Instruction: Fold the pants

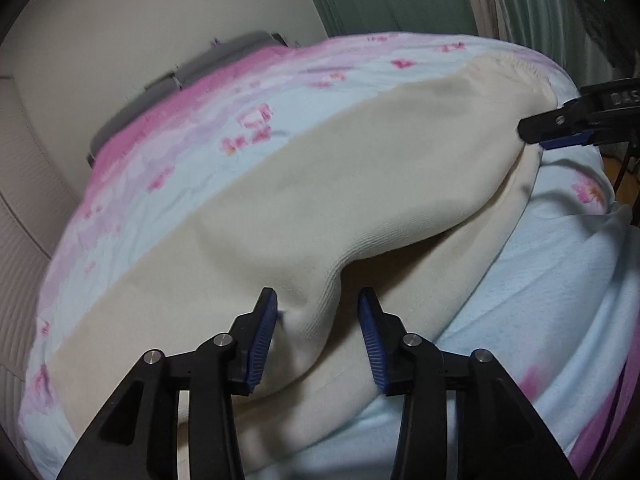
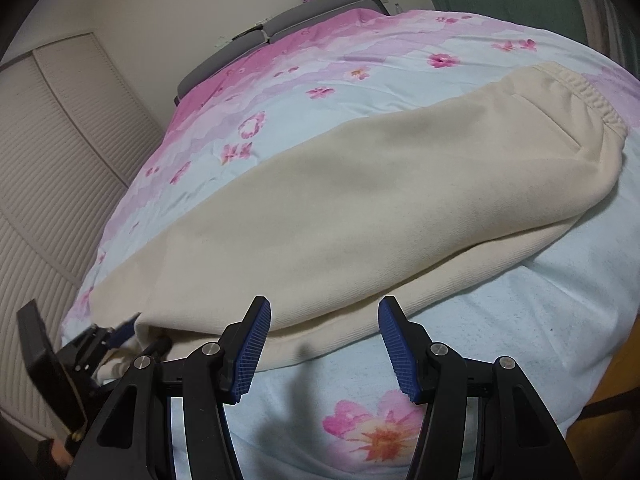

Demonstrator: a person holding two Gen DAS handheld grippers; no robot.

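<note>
Pale walls and a louvred closet door (image 2: 60,168) frame a bed whose floral pink-and-blue bedspread (image 2: 280,92) fills nearly all the surface, with bare quilt open along the near side. Cream pants (image 2: 360,208), soft ribbed knit, lie lengthwise across it, one leg doubled over the other, elastic waistband at the far right edge. A grey headboard (image 2: 304,16) stands behind. The left gripper (image 1: 318,332) has its blue pads slightly apart around a raised fold of leg fabric, not pinching. The right gripper (image 2: 324,344) hangs half open, empty, at the pants' near edge.
</note>
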